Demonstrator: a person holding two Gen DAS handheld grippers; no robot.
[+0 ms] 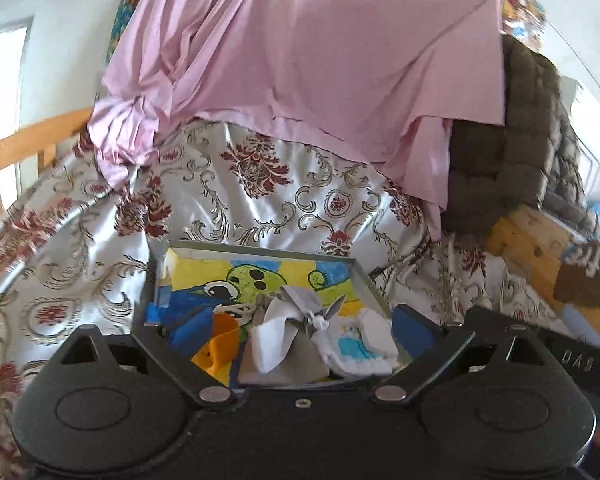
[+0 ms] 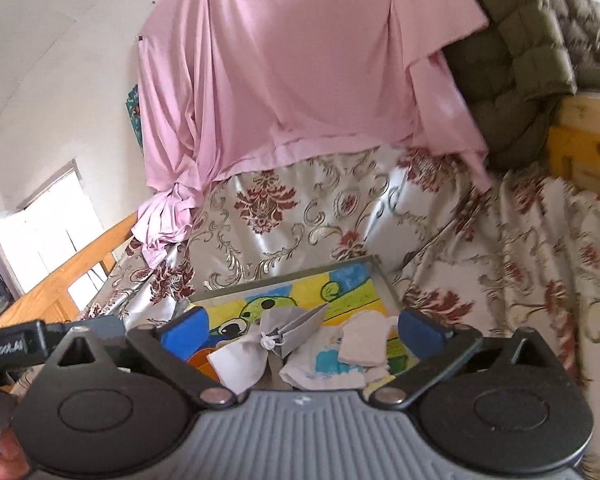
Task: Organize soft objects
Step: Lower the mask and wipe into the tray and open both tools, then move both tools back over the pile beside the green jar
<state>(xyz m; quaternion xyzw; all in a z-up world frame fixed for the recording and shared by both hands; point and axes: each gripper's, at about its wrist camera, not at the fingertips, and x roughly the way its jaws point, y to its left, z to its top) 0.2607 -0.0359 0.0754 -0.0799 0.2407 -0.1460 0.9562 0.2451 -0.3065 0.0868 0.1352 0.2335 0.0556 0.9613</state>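
Observation:
A shallow tray (image 1: 260, 249) (image 2: 382, 278) with a cartoon picture on its bottom lies on the flowered bedspread. In it lie a grey drawstring pouch (image 1: 300, 304) (image 2: 296, 326), a white cloth (image 1: 274, 336) (image 2: 238, 364), small white socks with a blue print (image 1: 360, 342) (image 2: 332, 368) and an orange piece (image 1: 218, 346) (image 2: 198, 360). My left gripper (image 1: 300, 332) is open, its blue pads either side of the pile, holding nothing. My right gripper (image 2: 300, 330) is open too, its pads flanking the pouch and socks.
A pink sheet (image 1: 300, 60) (image 2: 300, 60) hangs behind the bed. An olive quilted blanket (image 1: 532, 140) (image 2: 520, 60) lies on a wooden frame (image 1: 532, 248) (image 2: 584, 148) at the right. A wooden rail (image 1: 24, 148) (image 2: 60, 280) runs at the left. The flowered bedspread (image 1: 260, 192) (image 2: 500, 240) surrounds the tray.

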